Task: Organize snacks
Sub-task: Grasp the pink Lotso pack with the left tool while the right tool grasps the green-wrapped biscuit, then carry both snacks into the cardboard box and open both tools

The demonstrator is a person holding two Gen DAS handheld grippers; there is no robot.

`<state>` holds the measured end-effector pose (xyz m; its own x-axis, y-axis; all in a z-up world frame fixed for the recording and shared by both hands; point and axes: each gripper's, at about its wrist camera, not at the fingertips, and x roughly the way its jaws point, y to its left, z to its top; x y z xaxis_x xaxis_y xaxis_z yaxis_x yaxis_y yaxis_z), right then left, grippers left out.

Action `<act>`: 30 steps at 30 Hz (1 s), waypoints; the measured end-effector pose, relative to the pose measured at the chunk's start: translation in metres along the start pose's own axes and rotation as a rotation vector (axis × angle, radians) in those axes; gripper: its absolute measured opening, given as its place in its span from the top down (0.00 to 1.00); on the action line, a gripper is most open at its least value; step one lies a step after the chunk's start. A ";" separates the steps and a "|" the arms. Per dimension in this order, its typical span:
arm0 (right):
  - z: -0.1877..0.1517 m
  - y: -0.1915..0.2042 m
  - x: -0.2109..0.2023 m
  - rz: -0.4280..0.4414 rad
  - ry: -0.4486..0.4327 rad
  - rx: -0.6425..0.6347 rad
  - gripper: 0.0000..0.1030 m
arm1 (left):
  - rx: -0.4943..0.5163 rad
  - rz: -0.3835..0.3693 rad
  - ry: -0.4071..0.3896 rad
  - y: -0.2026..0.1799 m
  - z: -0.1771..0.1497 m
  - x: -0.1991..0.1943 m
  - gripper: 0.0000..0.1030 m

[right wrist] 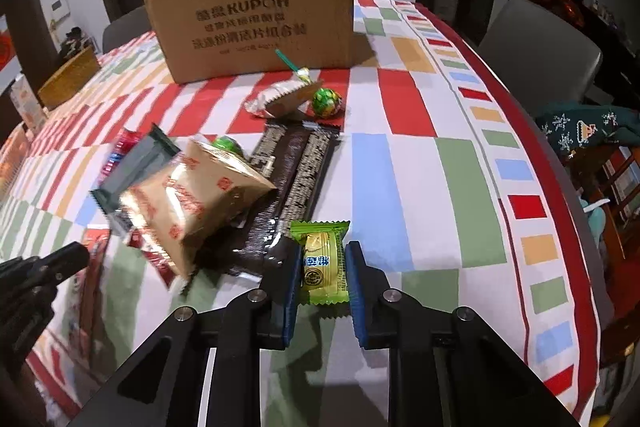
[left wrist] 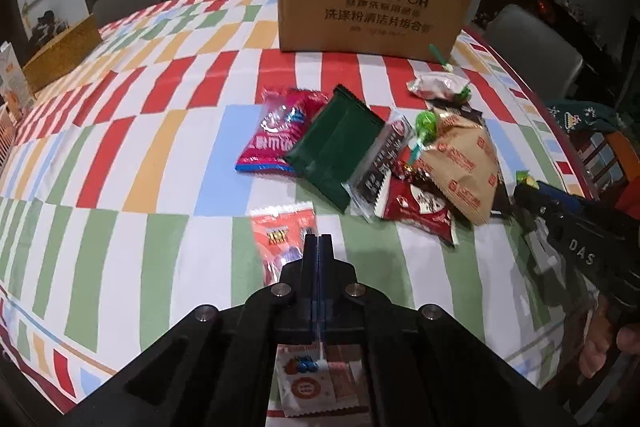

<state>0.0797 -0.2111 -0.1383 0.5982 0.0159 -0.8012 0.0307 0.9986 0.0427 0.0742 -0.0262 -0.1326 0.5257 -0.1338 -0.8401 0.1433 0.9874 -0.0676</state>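
Note:
A pile of snacks lies mid-table: a pink packet (left wrist: 276,131), a dark green packet (left wrist: 334,147), a tan packet (left wrist: 460,163) (right wrist: 192,203), a dark brown packet (right wrist: 292,179) and green lollipops (right wrist: 326,101). A cardboard box (left wrist: 368,11) (right wrist: 256,15) stands behind. My left gripper (left wrist: 318,241) is shut on an orange-white sachet (left wrist: 316,373), above another orange sachet (left wrist: 282,239) on the table. My right gripper (right wrist: 322,251) is open, its fingers either side of a green-yellow candy packet (right wrist: 323,263) on the cloth. It also shows in the left wrist view (left wrist: 524,193).
The table wears a checked cloth (right wrist: 420,147) in red, green, blue and orange. A yellow box (left wrist: 60,51) sits at the far left edge. Grey chairs (right wrist: 540,55) stand around the table. A green knitted item (right wrist: 580,127) lies beyond the right edge.

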 end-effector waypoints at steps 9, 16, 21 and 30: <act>-0.011 0.018 -0.028 0.064 -0.018 -0.045 0.78 | -0.024 0.014 -0.018 0.007 -0.010 -0.010 0.54; -0.018 0.042 -0.031 0.125 -0.002 -0.097 0.78 | -0.031 0.046 0.035 0.013 -0.015 0.010 0.54; -0.018 0.048 -0.031 0.139 -0.002 -0.112 0.78 | -0.006 0.033 0.036 0.012 -0.012 0.011 0.73; -0.013 0.044 -0.044 0.154 -0.039 -0.100 0.78 | 0.003 -0.012 -0.050 0.009 -0.004 -0.024 0.76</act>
<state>0.0445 -0.1676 -0.1086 0.6199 0.1689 -0.7663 -0.1423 0.9846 0.1019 0.0592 -0.0140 -0.1149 0.5654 -0.1500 -0.8110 0.1525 0.9854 -0.0760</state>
